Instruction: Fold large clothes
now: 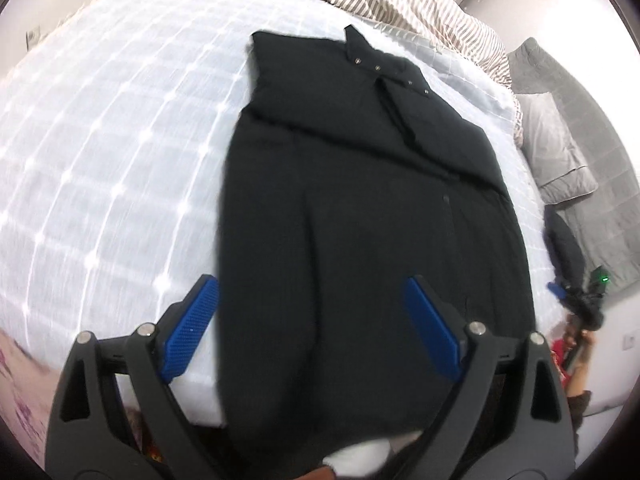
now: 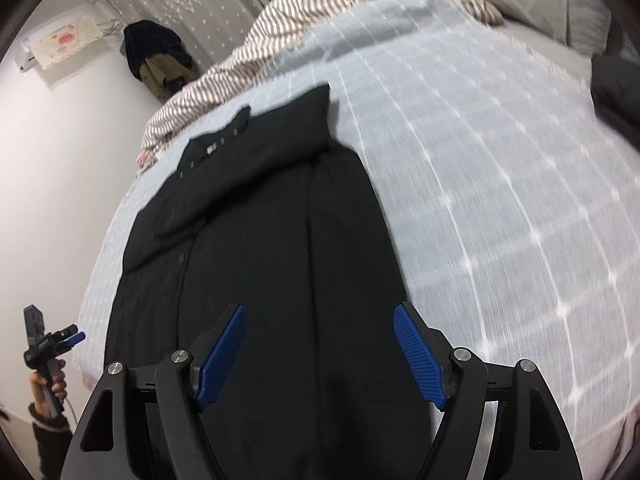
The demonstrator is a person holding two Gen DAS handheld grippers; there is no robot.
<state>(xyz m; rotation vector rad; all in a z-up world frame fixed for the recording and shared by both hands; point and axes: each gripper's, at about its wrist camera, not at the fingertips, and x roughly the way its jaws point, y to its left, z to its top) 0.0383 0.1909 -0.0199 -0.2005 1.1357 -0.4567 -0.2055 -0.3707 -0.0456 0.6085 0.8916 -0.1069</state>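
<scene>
A large black coat [image 1: 360, 200] lies lengthwise on the bed, sleeves folded in over the body, collar with snap buttons at the far end. It also shows in the right wrist view [image 2: 272, 248]. My left gripper [image 1: 312, 292] is open with blue pads, hovering over the coat's near hem at its left edge. My right gripper [image 2: 318, 320] is open above the near hem too, empty. Each gripper shows small in the other's view: the right one [image 1: 576, 300] and the left one [image 2: 60, 340], held by a hand.
The bed carries a pale blue checked sheet [image 1: 100, 160]. A striped duvet [image 1: 400, 4] is bunched at the far end. Grey pillows [image 1: 560, 152] lie at the bed's side. Dark clothes [image 2: 156, 56] hang by the curtain.
</scene>
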